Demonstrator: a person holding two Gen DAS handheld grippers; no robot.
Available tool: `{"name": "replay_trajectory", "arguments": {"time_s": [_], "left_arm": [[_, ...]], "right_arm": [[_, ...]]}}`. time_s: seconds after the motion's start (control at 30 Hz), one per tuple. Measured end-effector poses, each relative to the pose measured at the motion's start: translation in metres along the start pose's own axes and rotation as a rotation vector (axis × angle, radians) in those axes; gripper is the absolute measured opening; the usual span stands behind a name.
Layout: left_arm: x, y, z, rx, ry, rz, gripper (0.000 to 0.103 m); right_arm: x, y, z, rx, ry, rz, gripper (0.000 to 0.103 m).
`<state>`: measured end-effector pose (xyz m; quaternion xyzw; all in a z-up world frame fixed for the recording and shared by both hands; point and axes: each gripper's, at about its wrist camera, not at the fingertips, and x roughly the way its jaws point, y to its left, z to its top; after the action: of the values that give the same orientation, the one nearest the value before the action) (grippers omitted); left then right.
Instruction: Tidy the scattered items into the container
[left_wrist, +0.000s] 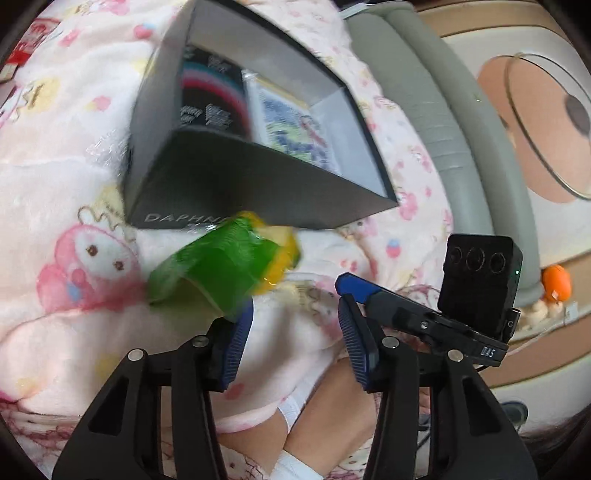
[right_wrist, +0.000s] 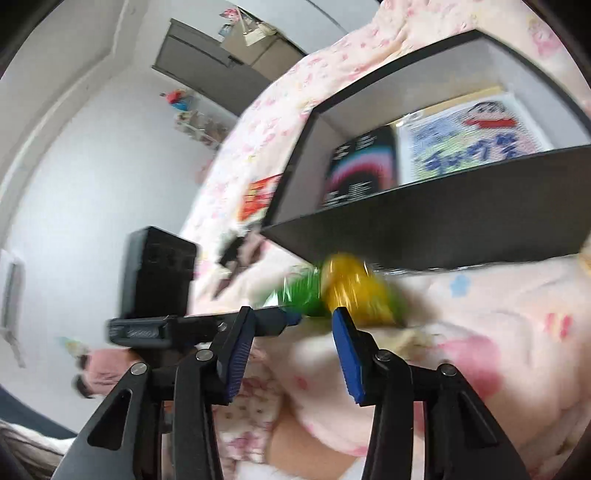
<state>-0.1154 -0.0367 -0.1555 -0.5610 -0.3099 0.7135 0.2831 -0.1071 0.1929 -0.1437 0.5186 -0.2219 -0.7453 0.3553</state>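
A dark grey box (left_wrist: 236, 184) stands open on a pink cartoon blanket (left_wrist: 66, 192). It holds a black packet with rainbow arcs (left_wrist: 212, 96) and a white cartoon packet (left_wrist: 291, 129). A green and yellow wrapped packet (left_wrist: 225, 266) lies on the blanket just in front of the box, blurred. My left gripper (left_wrist: 295, 314) is open just behind it, its left pad near the packet's edge. In the right wrist view the box (right_wrist: 443, 229) fills the upper right and the packet (right_wrist: 343, 291) lies just beyond my open right gripper (right_wrist: 291, 317). The other gripper's blue finger (right_wrist: 284, 315) reaches toward the packet.
A grey padded rail (left_wrist: 436, 122) and a cartoon-printed surface (left_wrist: 535, 129) run along the right of the bed. An orange object (left_wrist: 556, 282) lies there. A red packet (right_wrist: 258, 195) lies on the blanket left of the box. A white wall and door (right_wrist: 199, 55) stand beyond.
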Motion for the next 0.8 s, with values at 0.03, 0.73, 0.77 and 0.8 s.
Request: {"name": "replay_trajectory", "arguments": {"time_s": [0.03,0.73,0.77,0.8], "left_arm": [[0.000,0.005,0.001,-0.025,0.002,0.020,0.048],[-0.021,0.083,0.018,-0.352,-0.082,-0.021,0.064],[-0.021,0.085,0.018,-0.358,-0.066,-0.017,0.066],[-0.018,0.086,0.018,-0.360,-0.048,-0.012,0.066]], "right_arm": [[0.003,-0.006,0.000,0.036,0.009,-0.019,0.040],[0.033,-0.044,0.022,0.229,0.055,-0.171,0.048],[0.039,-0.047,0.022,0.247,0.046,-0.158,0.051],[0.042,-0.049,0.022,0.261,0.034,-0.138,0.054]]}}
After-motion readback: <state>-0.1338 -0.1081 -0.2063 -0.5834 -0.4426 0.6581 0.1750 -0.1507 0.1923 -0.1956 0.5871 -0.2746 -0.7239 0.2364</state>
